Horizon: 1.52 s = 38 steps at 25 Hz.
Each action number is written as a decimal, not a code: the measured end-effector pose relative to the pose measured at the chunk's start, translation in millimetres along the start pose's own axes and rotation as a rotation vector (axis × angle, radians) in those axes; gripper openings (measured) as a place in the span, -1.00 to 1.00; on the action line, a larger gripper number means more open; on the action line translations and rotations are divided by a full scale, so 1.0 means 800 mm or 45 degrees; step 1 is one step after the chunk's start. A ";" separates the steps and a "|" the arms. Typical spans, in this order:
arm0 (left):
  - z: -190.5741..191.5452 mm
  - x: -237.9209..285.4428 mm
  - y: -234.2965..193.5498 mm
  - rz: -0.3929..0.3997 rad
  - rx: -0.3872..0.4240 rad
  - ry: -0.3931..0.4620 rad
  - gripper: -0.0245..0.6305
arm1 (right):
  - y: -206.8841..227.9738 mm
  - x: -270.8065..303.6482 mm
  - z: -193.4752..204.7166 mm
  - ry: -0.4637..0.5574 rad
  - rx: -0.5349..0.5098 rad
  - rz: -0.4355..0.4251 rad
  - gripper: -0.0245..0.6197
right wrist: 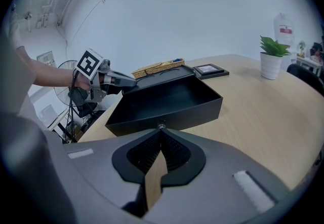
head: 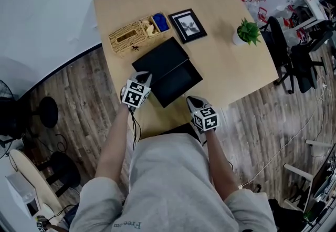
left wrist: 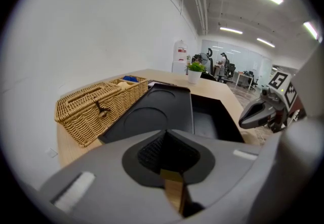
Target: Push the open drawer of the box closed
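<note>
Now: the box (head: 160, 58) is flat and matte black, lying on the table (head: 236, 76) with its drawer (head: 177, 86) pulled out on the side facing you. The drawer is also black, open and empty, with upright walls.

Your left gripper (head: 144, 76) sits at the box's near left corner, where the drawer comes out. Its jaws are pressed together on nothing. Whether it touches the box I cannot tell. Your right gripper (head: 194, 101) is just in front of the drawer's front wall, jaws likewise together and empty.

View differences:
- Only the left gripper view shows two shallow round recesses in the box's lid.
- Only the right gripper view shows a small knob (right wrist: 161, 126) on the drawer's front wall, right at your right jaw tips. Contact is unclear.
- Only the head view shows the full layout. A wicker basket (head: 127, 37) lies just behind the box, a picture frame (head: 187, 25) is behind it to the right, and a potted plant (head: 247, 32) stands well right of it.
</note>
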<state>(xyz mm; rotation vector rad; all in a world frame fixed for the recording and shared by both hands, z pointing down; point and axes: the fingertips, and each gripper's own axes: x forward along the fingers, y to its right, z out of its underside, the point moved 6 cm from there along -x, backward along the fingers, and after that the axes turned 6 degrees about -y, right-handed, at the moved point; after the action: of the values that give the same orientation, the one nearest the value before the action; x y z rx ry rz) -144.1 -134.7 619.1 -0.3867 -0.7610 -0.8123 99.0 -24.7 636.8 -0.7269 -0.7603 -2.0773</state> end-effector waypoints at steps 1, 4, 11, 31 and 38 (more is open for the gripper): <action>0.000 0.000 0.000 0.002 -0.001 -0.002 -0.77 | -0.002 0.001 0.001 0.002 0.003 -0.002 -0.91; 0.001 -0.001 0.000 0.003 0.002 0.001 -0.77 | -0.005 0.003 0.004 0.009 0.008 -0.006 -0.91; 0.003 -0.001 0.001 -0.011 0.018 0.022 -0.77 | -0.003 0.004 0.010 0.010 0.006 0.002 -0.91; 0.004 -0.001 0.002 -0.005 0.026 0.028 -0.77 | -0.002 0.019 0.005 -0.026 -0.026 -0.033 -0.84; 0.003 -0.001 0.002 -0.004 0.027 0.030 -0.77 | -0.003 0.026 0.002 -0.046 -0.048 -0.040 -0.72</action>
<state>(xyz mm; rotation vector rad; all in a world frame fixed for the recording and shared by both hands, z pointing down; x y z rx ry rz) -144.3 -132.0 620.4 -0.3562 -0.7479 -0.8101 86.6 -32.0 652.0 -0.7796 -0.7591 -2.1170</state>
